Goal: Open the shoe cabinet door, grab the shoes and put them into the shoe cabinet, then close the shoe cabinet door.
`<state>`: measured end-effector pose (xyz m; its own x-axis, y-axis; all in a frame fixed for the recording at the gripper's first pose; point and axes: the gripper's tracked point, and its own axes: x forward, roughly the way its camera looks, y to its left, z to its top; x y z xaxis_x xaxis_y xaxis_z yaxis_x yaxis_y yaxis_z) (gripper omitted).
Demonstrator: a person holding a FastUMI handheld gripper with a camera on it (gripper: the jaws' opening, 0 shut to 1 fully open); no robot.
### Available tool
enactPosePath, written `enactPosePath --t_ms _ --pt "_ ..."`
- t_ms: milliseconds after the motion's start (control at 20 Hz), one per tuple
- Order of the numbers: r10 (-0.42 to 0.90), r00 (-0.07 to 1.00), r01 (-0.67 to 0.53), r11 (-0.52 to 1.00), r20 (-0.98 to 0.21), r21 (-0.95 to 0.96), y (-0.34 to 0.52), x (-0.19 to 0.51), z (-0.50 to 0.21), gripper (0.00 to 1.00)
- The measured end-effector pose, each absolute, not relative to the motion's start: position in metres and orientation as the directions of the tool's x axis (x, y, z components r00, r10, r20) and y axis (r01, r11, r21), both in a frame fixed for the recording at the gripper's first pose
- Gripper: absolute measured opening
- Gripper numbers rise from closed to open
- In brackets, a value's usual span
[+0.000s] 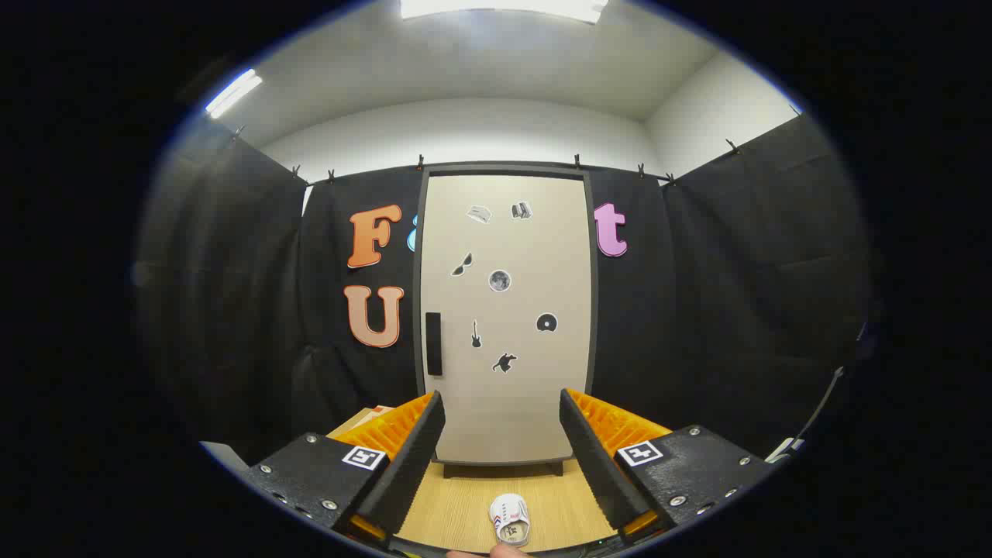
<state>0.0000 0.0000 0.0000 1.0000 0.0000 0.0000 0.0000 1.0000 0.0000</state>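
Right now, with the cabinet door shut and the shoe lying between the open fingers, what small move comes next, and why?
Probably go forward and left toward the dark handle. The cabinet door looks fully closed, the gripper is open and holds nothing, and the shoe on the wooden surface cannot go in until the door opens.

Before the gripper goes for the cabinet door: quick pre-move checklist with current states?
1. Shoe cabinet door shut, so opening comes first: ok.
2. Black handle in sight on the door's left edge, nothing in front of it: ok.
3. Gripper open and holding nothing: ok.
4. Small white shoe lies on the wooden table between the fingers, short of the cabinet: ok.
5. Shoe out of the door's swing path: cannot tell.
6. Free space inside the cabinet: cannot tell, door hides it.
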Motion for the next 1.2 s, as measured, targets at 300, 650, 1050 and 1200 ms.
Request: enactPosePath --t_ms 300,650,1050,1200 --pt "-0.018 1.0 0.018 1.0 -0.004 -0.003 -0.005 0.003 0.0 0.93" --pt "-0.028 1.0 0.028 0.999 0.001 -0.017 -0.007 0.005 0.002 0.93" --pt "-0.031 1.0 0.031 0.999 -0.004 -0.025 -0.002 0.01 0.0 0.93" --pt "-0.035 0.999 0.035 0.999 -0.008 -0.027 0.0 0.013 -0.001 0.93"
